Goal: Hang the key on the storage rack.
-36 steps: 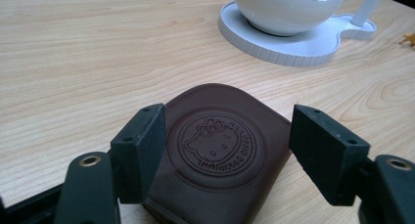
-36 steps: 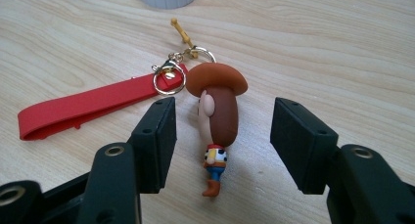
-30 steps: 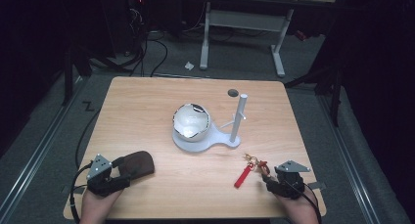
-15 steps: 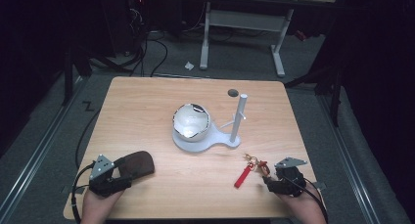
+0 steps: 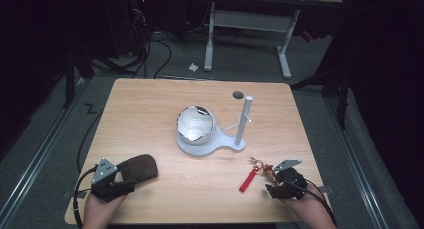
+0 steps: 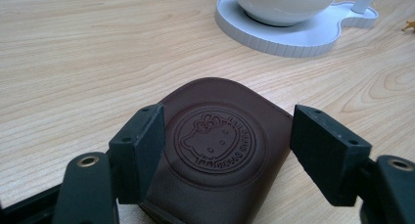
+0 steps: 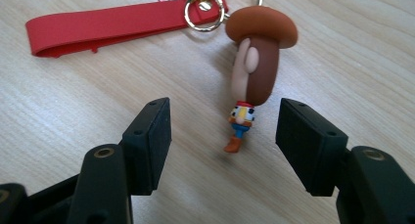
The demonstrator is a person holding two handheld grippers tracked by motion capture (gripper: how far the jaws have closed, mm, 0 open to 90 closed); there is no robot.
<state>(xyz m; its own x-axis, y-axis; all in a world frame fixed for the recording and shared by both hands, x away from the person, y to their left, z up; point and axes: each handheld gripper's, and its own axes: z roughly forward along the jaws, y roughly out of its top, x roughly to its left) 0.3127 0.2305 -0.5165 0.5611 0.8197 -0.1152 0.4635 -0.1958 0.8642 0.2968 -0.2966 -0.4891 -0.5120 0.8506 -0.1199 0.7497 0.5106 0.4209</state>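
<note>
- Where the left gripper [image 5: 116, 181] rests at the near left of the wooden table [image 5: 150, 109], a dark brown leather pouch [image 6: 215, 150] lies flat under it: rounded corners, smooth grain, a cartoon cat face embossed in a ring. The jaws stand apart on either side of the pouch, pads clear of it.
- Right gripper [image 7: 222, 131] at the near right edge; black blocky jaws wide open, having just been opening. The keychain figure [image 7: 257, 62] lies on the table beyond them, its small feet between the pad tips, nothing gripped.
- Keychain: glossy moulded figure with a broad brown hat, metal split rings [image 7: 205, 9], flat red rubbery strap [image 7: 112, 26] stretched out on the wood.
- Mid-table: white plastic stand [image 5: 210, 144] with ribbed rim, a thin upright post [image 5: 244, 120] carrying a short side peg, and a round white bowl [image 5: 196, 124] seated on its base. What the bowl holds cannot be told; patchy dark marks at its rim.
- Small dark round disc [image 5: 238, 94] near the far edge.
- Against the earlier frames: pouch, stand and keychain lie where they were.
</note>
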